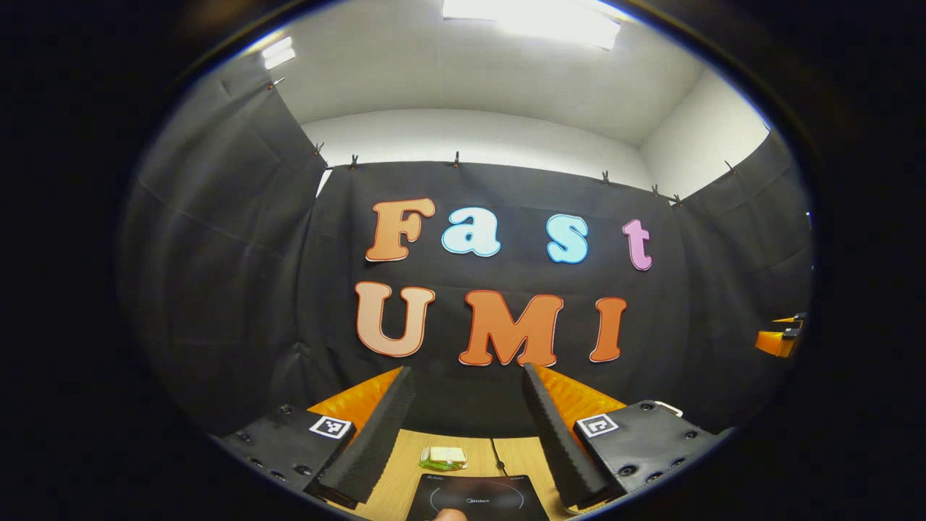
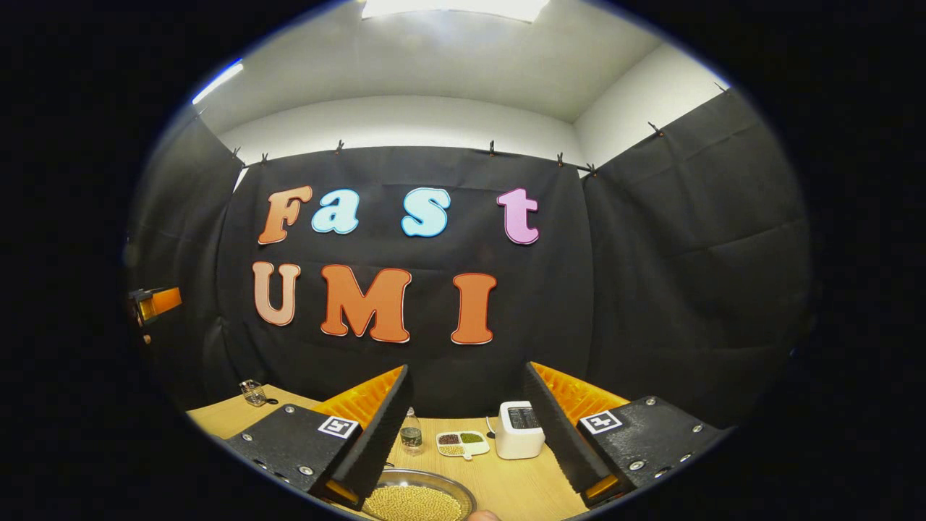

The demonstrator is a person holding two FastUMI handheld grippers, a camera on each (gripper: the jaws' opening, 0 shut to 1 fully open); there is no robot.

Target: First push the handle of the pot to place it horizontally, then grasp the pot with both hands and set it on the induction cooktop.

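Observation:
In the left gripper view the black induction cooktop [image 1: 477,499] lies on the wooden table [image 1: 405,470], low between my fingers. My left gripper [image 1: 466,369] is open, held above the table with nothing between its fingers. My right gripper [image 2: 466,366] is open too and holds nothing. Below it, a shallow metal pan [image 2: 418,499] full of yellow beans sits on the table [image 2: 506,485]. A small pale rounded thing [image 1: 450,515] pokes in at the bottom edge over the cooktop; I cannot tell what it is. The right gripper's orange body [image 1: 778,340] shows far right.
A green and white packet [image 1: 443,457] and a black cable [image 1: 498,456] lie behind the cooktop. Behind the pan stand a small bottle [image 2: 411,436], a divided white dish [image 2: 463,443] of beans and a white box-shaped device [image 2: 519,430]. A glass jar [image 2: 253,393] stands far left.

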